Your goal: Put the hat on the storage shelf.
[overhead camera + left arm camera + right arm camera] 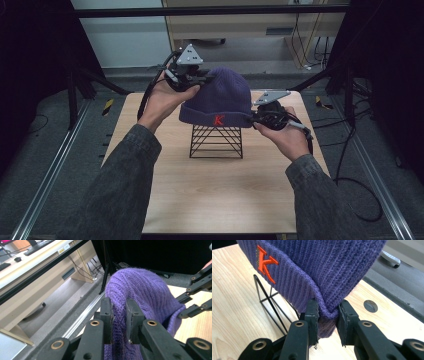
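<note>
A purple knit beanie (220,97) with a red letter K (218,120) on its folded cuff sits over a black wire stand (216,141) at the middle of the table. My left gripper (196,76) is at the beanie's upper left and is shut on a fold of the knit (119,315), which bulges between the pads. My right gripper (256,117) is at the beanie's lower right and is shut on the cuff (325,315). In the right gripper view the K (265,263) is at upper left, with the stand's wires (270,307) below it.
The light wooden table (210,195) stands between metal floor rails (50,170). Black frame posts (75,95) rise at both far corners. A round hole (370,306) is set in the tabletop near the right gripper. Cables (350,175) trail on the floor at right.
</note>
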Motion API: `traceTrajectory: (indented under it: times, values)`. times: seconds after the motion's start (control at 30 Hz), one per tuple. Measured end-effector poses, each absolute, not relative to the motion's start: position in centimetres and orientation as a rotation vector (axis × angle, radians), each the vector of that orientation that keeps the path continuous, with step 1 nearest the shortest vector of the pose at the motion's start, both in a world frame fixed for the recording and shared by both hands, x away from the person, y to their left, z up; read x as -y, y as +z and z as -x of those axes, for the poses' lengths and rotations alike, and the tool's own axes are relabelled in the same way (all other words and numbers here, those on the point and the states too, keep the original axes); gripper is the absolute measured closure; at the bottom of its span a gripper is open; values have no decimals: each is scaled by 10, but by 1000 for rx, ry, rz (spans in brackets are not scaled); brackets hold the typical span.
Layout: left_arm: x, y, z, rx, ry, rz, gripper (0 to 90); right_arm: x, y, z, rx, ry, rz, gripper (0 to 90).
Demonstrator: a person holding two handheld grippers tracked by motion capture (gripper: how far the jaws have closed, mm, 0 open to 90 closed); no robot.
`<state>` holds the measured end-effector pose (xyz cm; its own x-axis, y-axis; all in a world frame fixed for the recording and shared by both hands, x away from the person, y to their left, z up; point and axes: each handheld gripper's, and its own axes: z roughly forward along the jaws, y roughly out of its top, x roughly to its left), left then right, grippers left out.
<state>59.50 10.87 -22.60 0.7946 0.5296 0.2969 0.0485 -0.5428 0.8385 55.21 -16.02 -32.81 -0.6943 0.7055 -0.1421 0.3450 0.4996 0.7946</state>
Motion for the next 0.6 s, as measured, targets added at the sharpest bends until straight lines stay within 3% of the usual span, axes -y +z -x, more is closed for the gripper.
traceTrajectory:
  times: [0.6]
  values:
    - [-111, -244, -595, -453, 674, -2085, 781, 159, -331, -549, -2313, 1042, -862, 738]
